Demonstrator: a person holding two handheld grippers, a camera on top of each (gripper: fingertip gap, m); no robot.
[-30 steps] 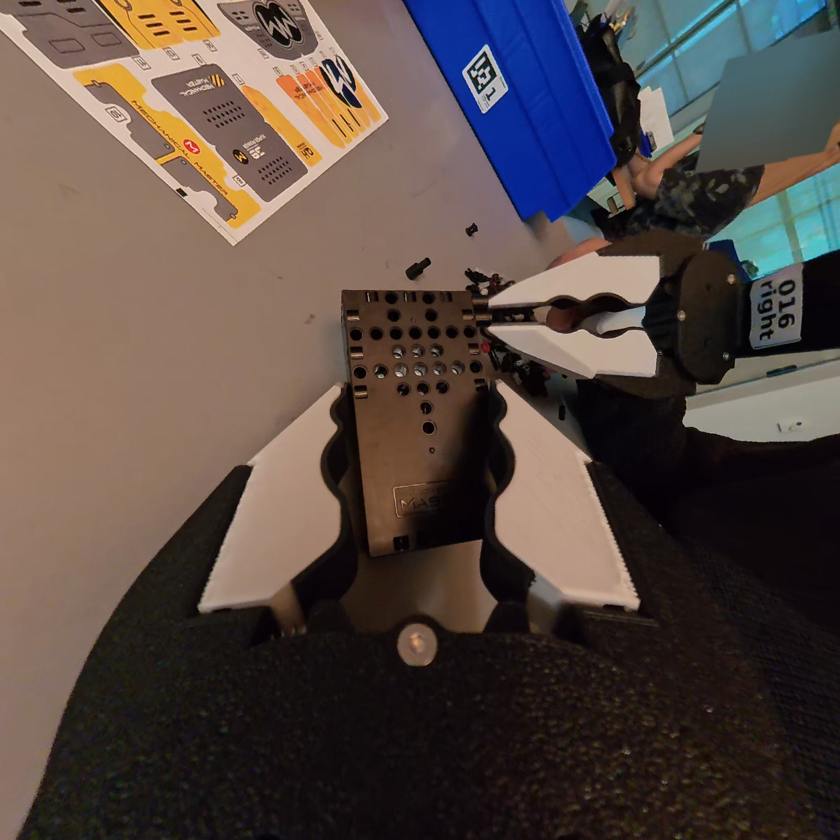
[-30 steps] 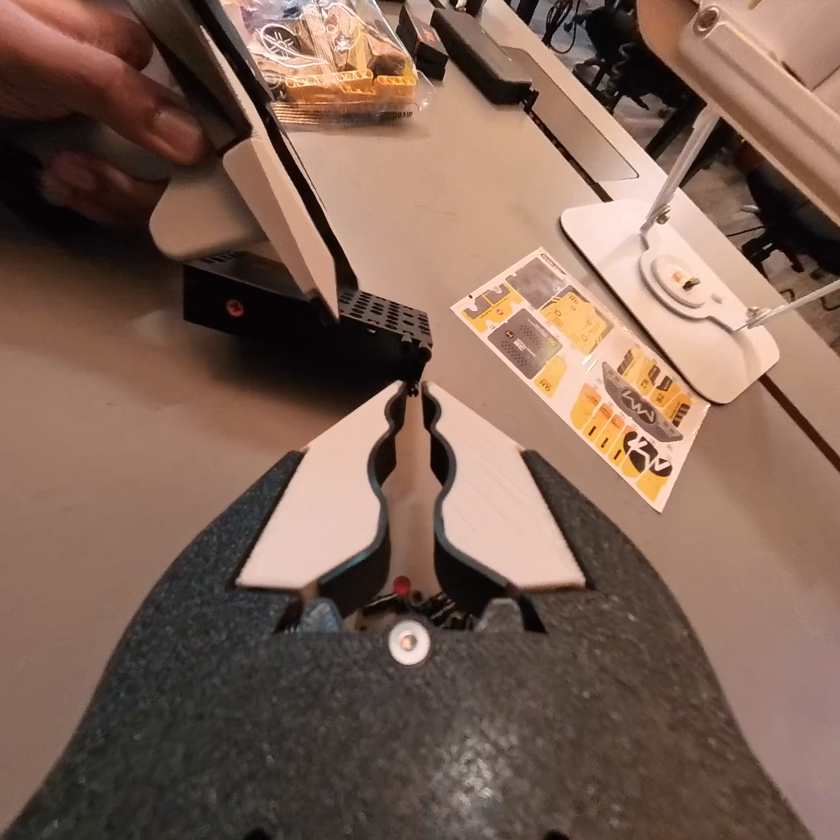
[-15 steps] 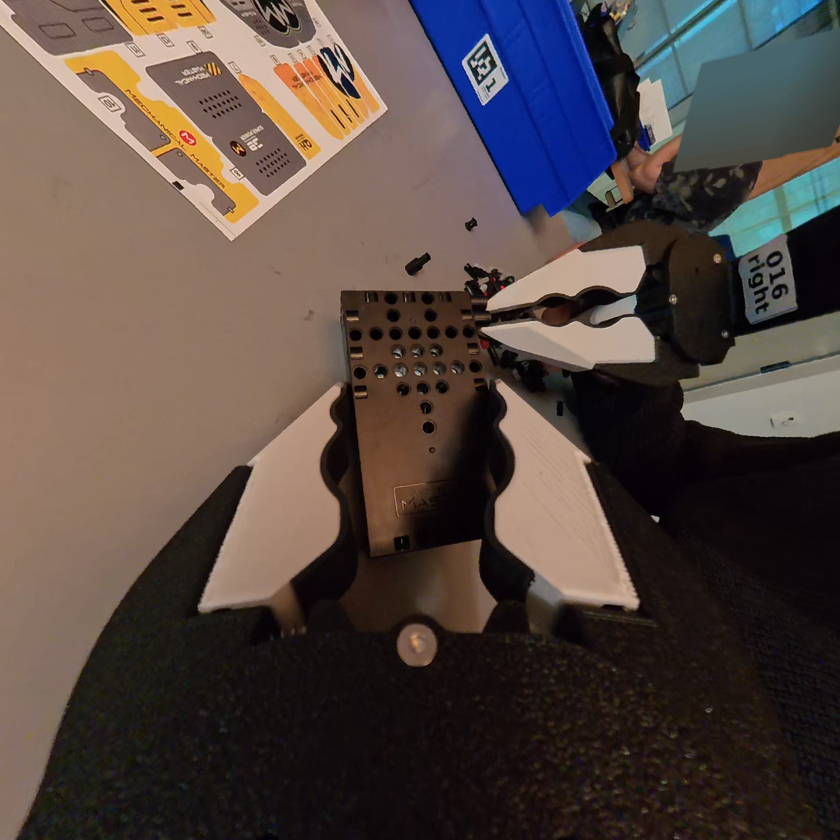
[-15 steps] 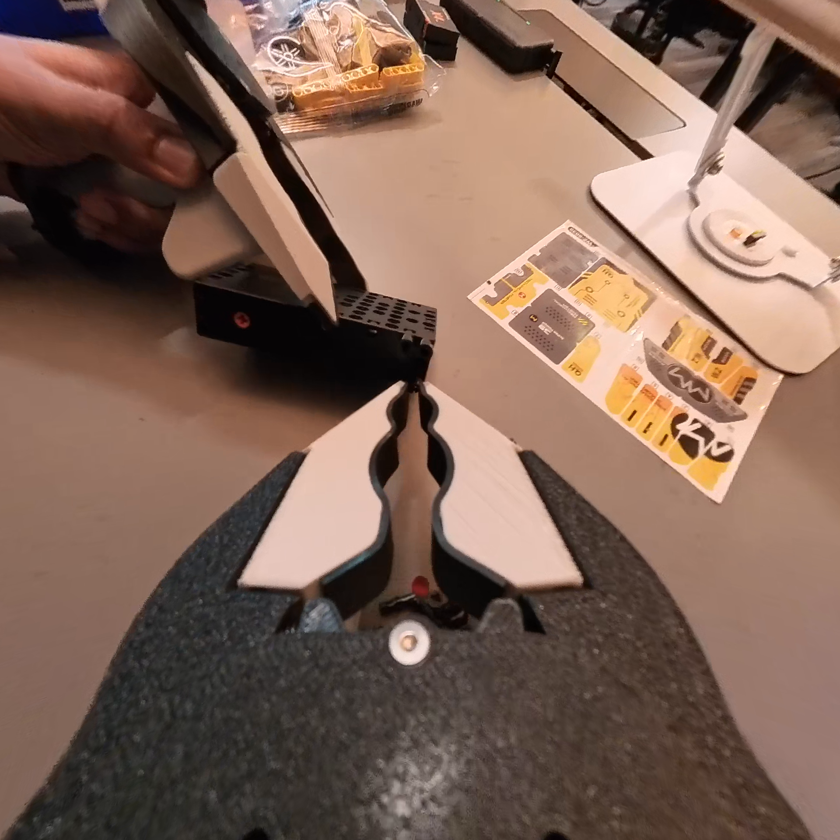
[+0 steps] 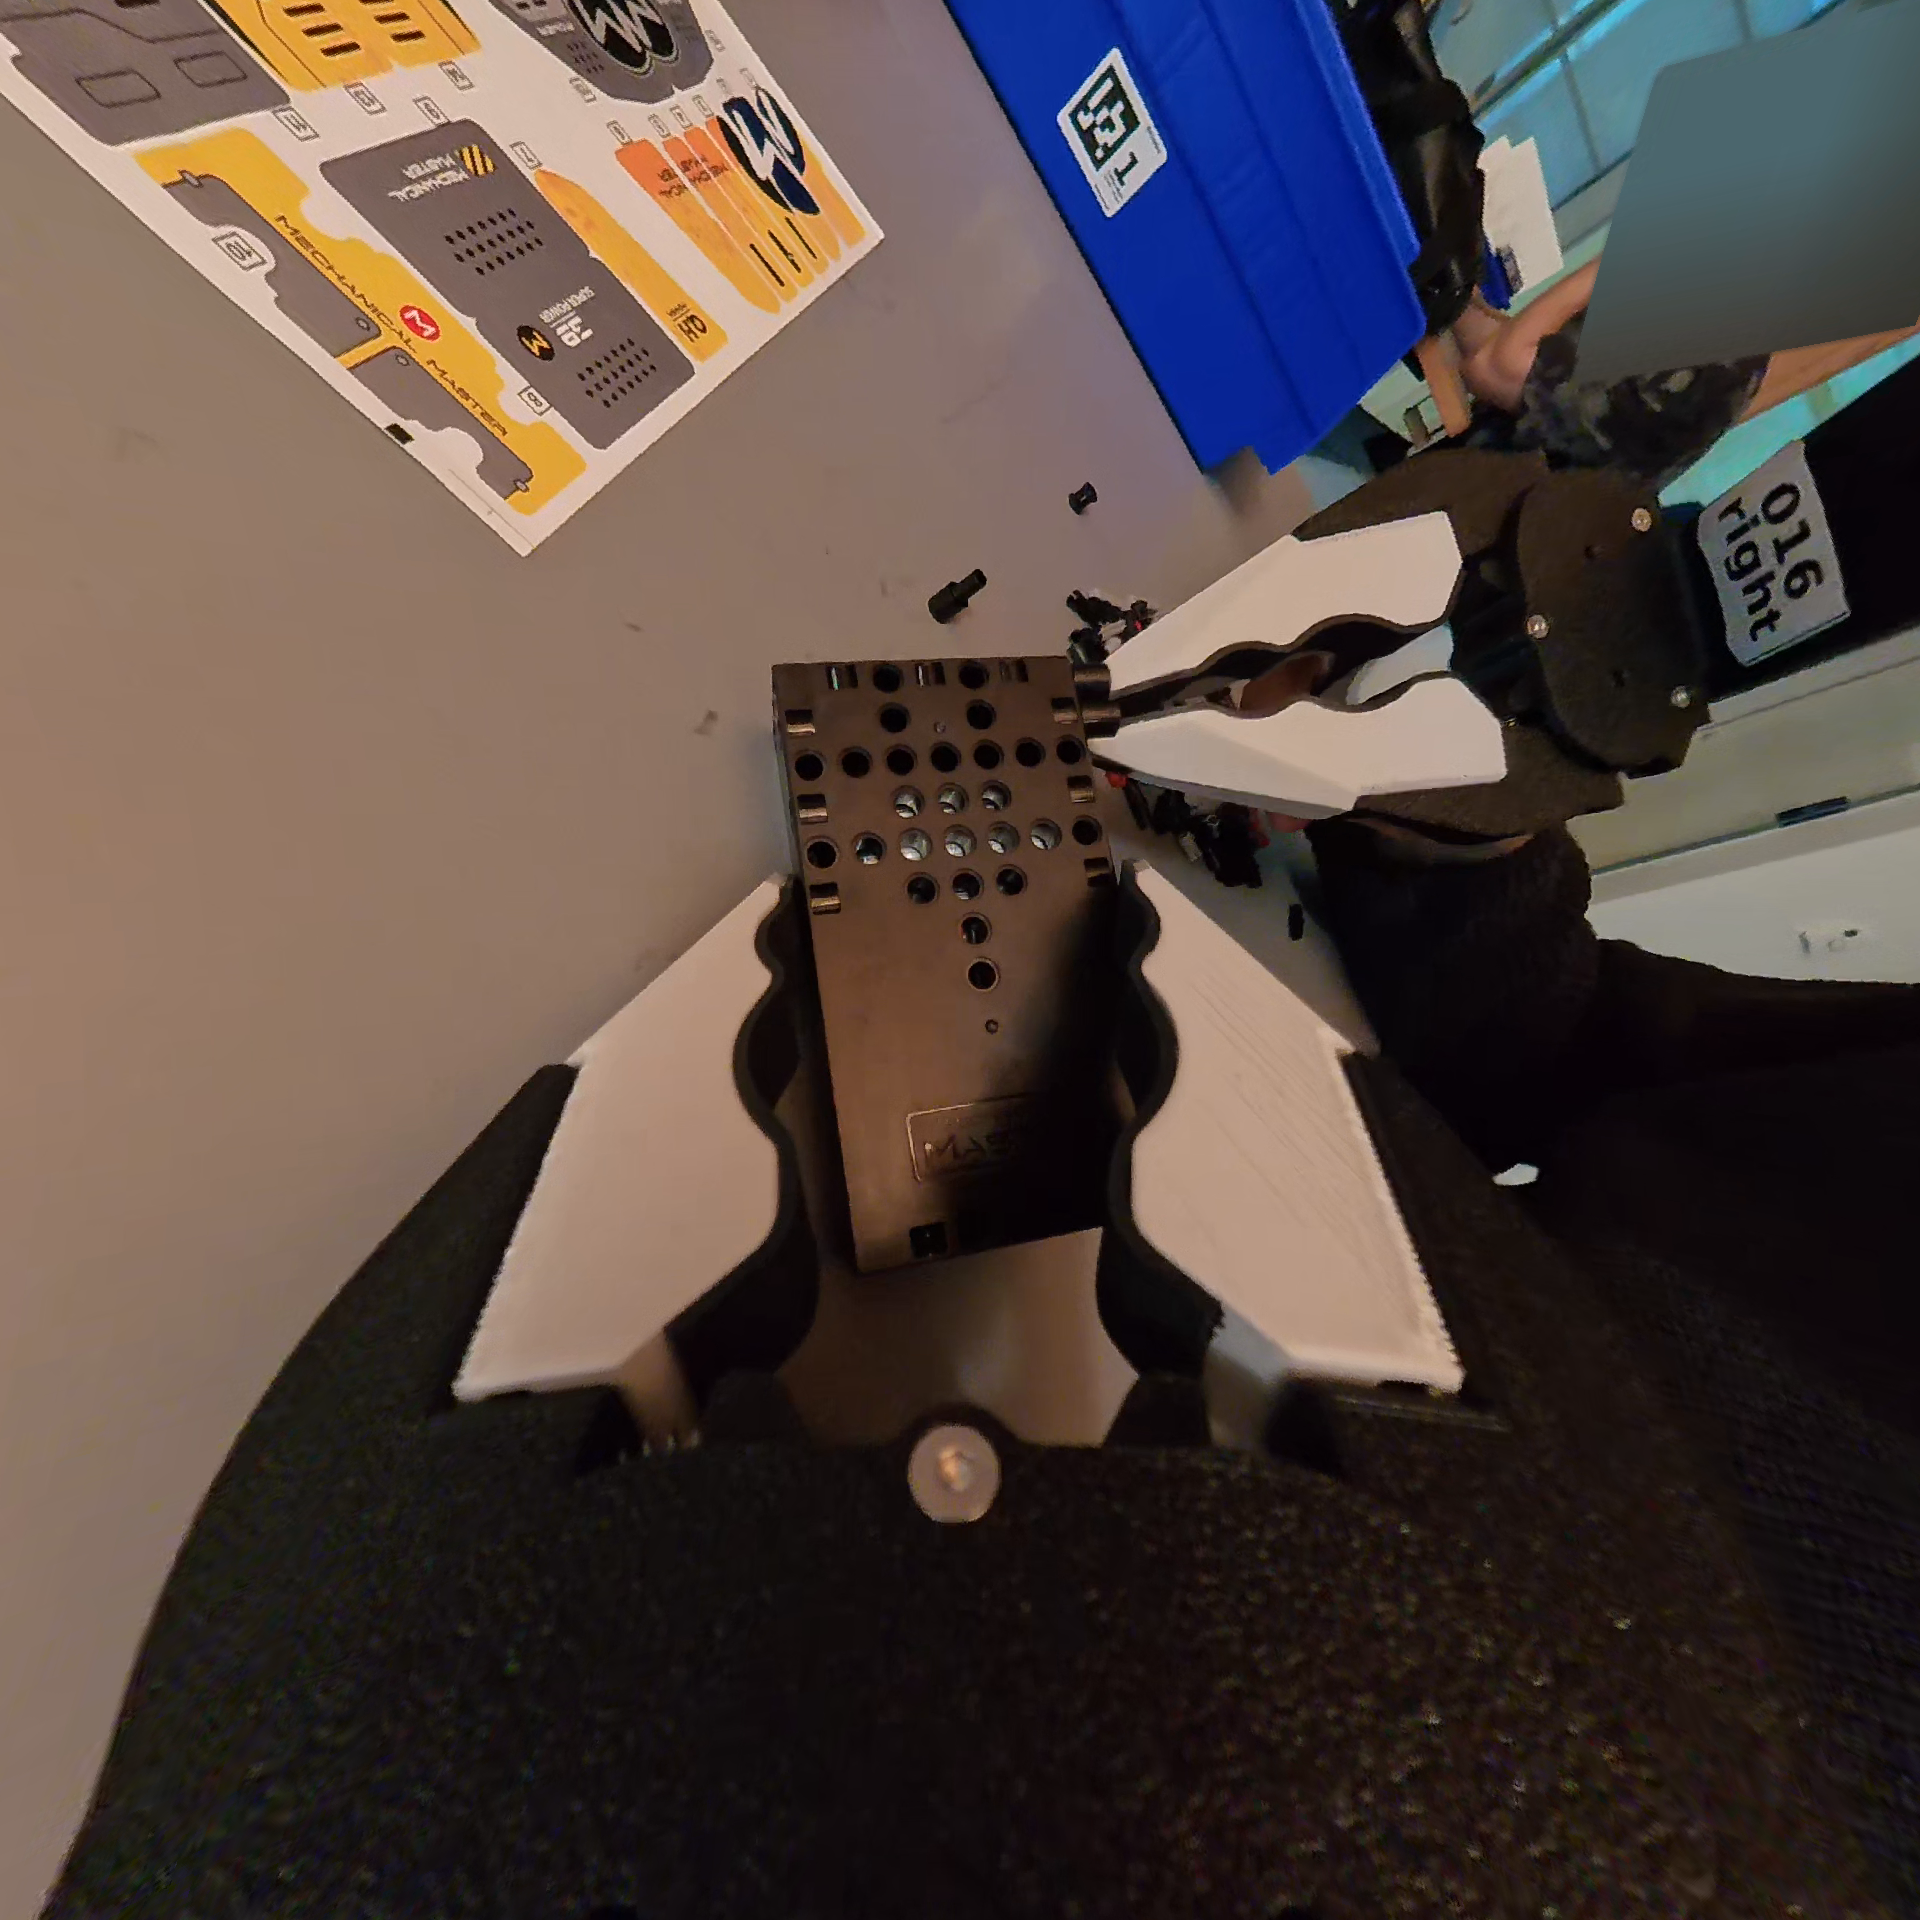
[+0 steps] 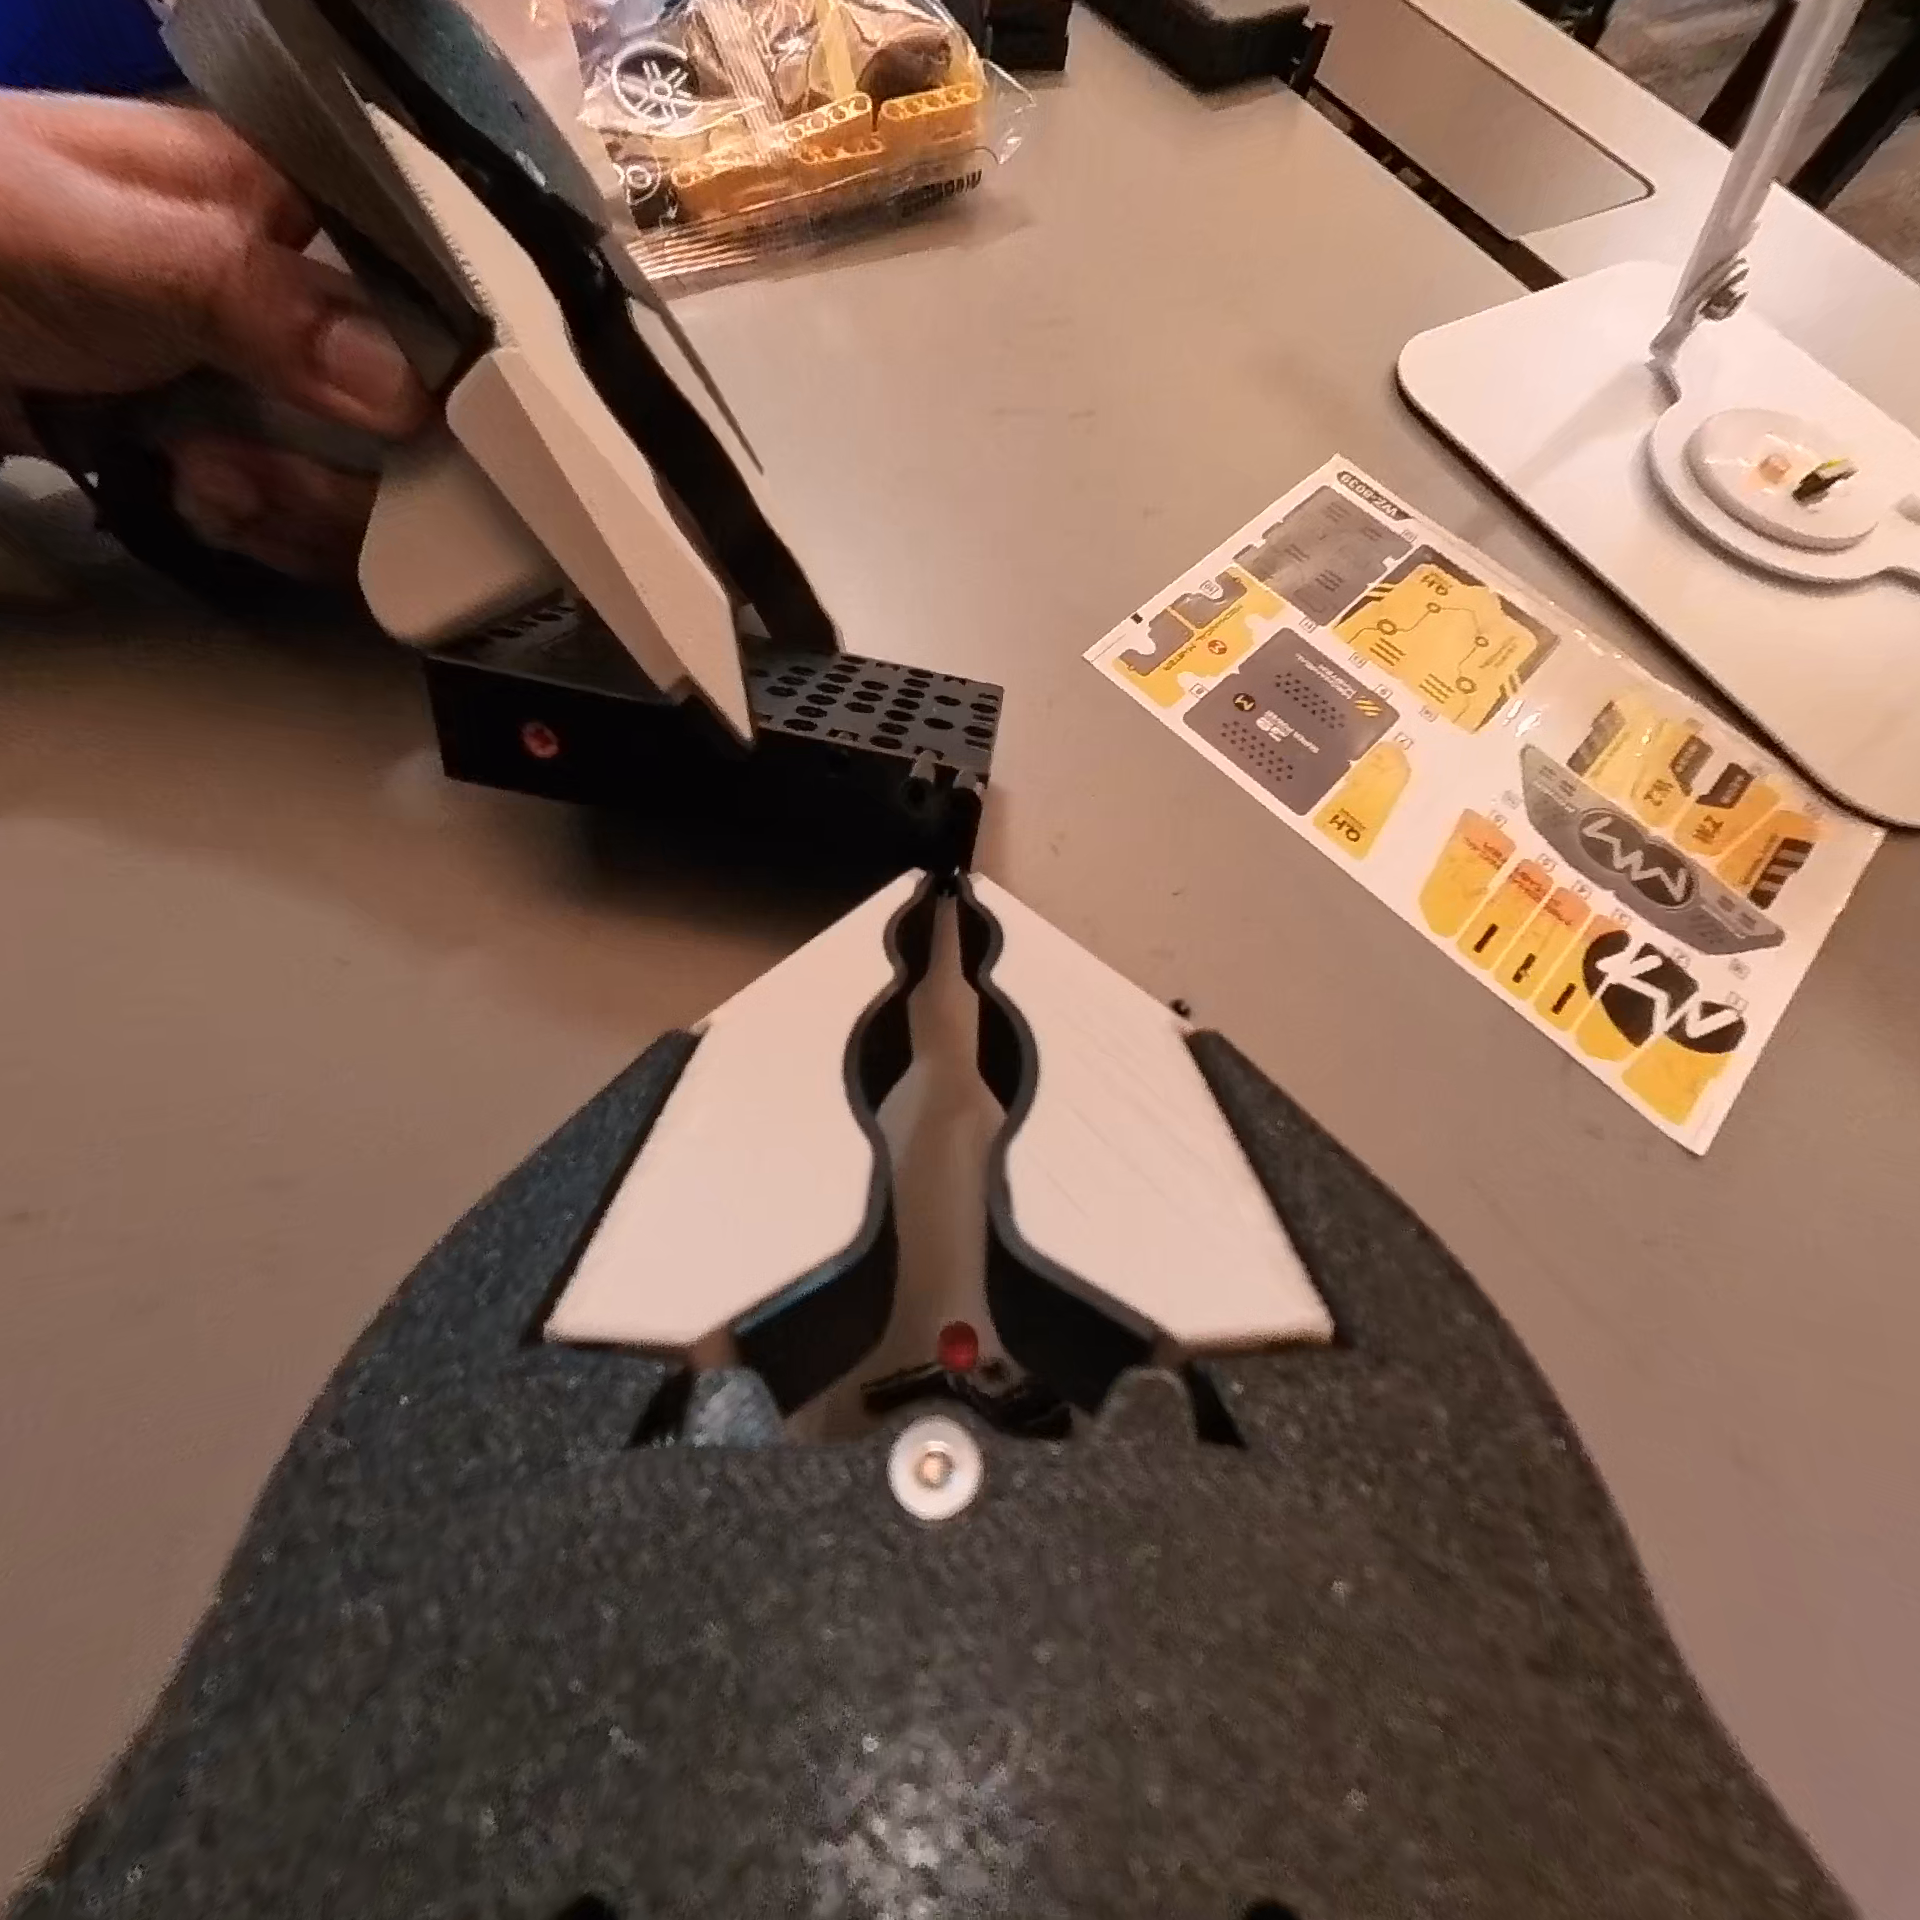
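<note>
A black box with many round holes [image 5: 951, 935] lies flat on the grey table. My left gripper [image 5: 956, 883] is shut on its two long sides. In the right wrist view the box [image 6: 883, 717] lies under the left gripper's white fingers [image 6: 613, 561]. My right gripper [image 6: 940, 878] comes in from the side, its tips at the box's far corner. It is shut on a small black pin [image 6: 935, 810] that sits at a hole in the box's side. The right gripper also shows in the left wrist view [image 5: 1099, 715].
A yellow and grey sticker sheet [image 6: 1455, 790] lies on the table beyond the box. Loose black pins [image 5: 956, 594] and a small pile of them [image 5: 1205, 831] lie near the corner. A blue bin [image 5: 1226, 208], a bag of yellow parts [image 6: 790, 125] and a white lamp base [image 6: 1662, 499] stand farther off. There is about 5 cm between the tips of the two grippers.
The right gripper has swung its rear around while its tips stay at the box's corner. The left gripper and the box have not moved.
</note>
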